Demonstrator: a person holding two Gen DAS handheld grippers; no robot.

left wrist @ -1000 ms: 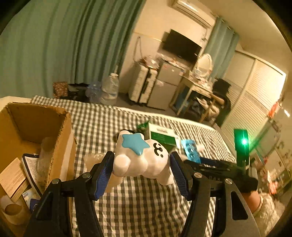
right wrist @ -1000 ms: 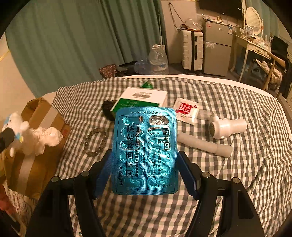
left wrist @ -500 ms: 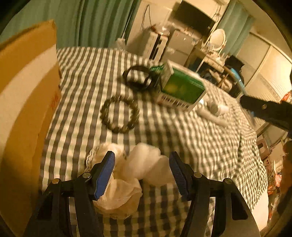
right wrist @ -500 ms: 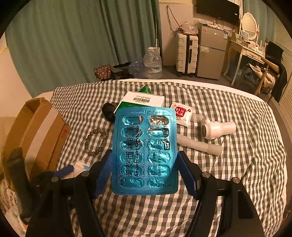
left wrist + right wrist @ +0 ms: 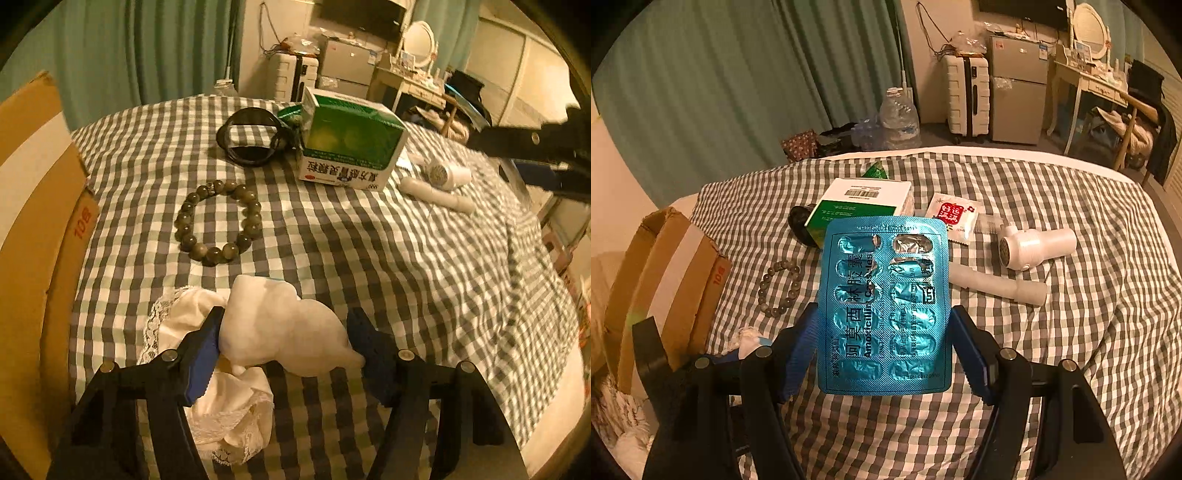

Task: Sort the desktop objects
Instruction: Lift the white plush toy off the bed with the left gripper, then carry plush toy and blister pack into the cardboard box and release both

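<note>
My left gripper [image 5: 286,341] is shut on a white toy figure [image 5: 284,328], low over the checked bedspread [image 5: 369,258] and over a white lace cloth [image 5: 225,410]. My right gripper [image 5: 884,341] is shut on a blue blister pack of capsules [image 5: 884,314] and holds it upright above the bed. On the bed lie a bead bracelet [image 5: 219,221], a black ring-shaped object [image 5: 251,136], a green and white medicine box [image 5: 351,140], a white handheld device [image 5: 1034,245], a white tube [image 5: 995,284] and a red and white sachet [image 5: 955,216].
An open cardboard box [image 5: 33,221] stands at the left edge of the bed; it also shows in the right wrist view [image 5: 665,273]. Beyond the bed are green curtains [image 5: 738,81], a white suitcase [image 5: 966,96], a small fridge [image 5: 1019,88] and a dressing table [image 5: 1097,92].
My left gripper has swung from above the cardboard box down to the bed beside it, still holding the white toy, which now rests over the lace cloth. The right gripper has stayed almost still.
</note>
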